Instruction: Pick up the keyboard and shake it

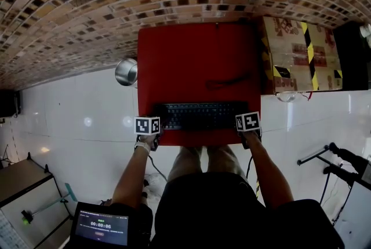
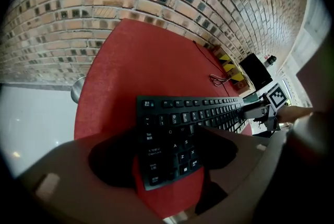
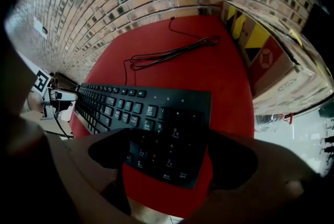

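Observation:
A black keyboard (image 1: 200, 116) lies flat along the near edge of the red table (image 1: 197, 56). My left gripper (image 1: 152, 129) is at its left end and my right gripper (image 1: 246, 125) at its right end. In the left gripper view the jaws (image 2: 167, 150) stand wide, with the keyboard's left end (image 2: 172, 134) between them and no pad visibly pressing. In the right gripper view the number-pad end (image 3: 167, 129) lies between that gripper's (image 3: 169, 147) wide jaws in the same way. The keyboard's black cable (image 3: 172, 53) loops over the red top behind it.
A cardboard box with yellow-black tape (image 1: 298, 53) stands right of the table. A round metal object (image 1: 126, 72) is on the white tiled floor at the table's left. A brick wall runs behind. A screen with a timer (image 1: 99, 224) sits by the person's left leg, and a black stand (image 1: 342, 161) is at right.

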Demonstrator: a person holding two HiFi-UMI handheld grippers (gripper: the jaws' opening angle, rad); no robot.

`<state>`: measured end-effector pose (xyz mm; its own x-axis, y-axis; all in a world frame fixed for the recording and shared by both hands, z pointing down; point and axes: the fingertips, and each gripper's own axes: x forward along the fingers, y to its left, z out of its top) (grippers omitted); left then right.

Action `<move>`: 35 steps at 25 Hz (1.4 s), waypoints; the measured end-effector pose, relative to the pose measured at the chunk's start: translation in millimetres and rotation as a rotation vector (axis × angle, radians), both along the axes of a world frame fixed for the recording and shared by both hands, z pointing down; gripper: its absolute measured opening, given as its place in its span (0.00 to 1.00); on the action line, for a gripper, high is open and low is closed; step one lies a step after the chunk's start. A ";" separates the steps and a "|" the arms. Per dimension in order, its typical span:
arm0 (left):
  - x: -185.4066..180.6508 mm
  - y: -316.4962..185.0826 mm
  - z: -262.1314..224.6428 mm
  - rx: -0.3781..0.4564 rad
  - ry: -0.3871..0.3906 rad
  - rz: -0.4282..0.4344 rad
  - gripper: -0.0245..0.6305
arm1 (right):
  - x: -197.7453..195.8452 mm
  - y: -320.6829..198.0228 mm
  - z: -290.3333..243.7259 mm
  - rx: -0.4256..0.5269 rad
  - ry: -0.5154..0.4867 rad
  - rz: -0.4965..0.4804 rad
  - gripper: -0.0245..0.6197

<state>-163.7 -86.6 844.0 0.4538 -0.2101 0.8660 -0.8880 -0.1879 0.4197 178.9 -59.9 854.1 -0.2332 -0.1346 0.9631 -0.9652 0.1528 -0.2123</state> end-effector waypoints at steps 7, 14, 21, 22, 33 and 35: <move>-1.7 -0.3 4.0 0.007 -0.029 0.001 0.57 | 1.2 -0.3 0.9 0.005 -0.010 -0.001 0.73; -2.9 1.2 1.6 0.019 -0.007 -0.015 0.54 | 3.3 0.4 -1.6 0.012 -0.010 -0.005 0.73; -3.1 0.8 2.5 0.026 -0.037 -0.029 0.53 | 1.4 -0.2 -2.5 0.010 -0.001 0.008 0.72; -2.7 1.2 1.8 0.028 -0.036 -0.031 0.53 | 2.0 -0.1 -3.5 0.017 -0.001 0.009 0.72; -2.4 -5.0 -32.0 0.176 -0.061 -0.072 0.53 | 10.6 -12.5 -39.6 0.171 0.050 0.045 0.64; -3.4 -11.4 -44.4 0.221 -0.056 -0.092 0.53 | 12.5 -21.1 -56.0 0.231 0.060 0.061 0.59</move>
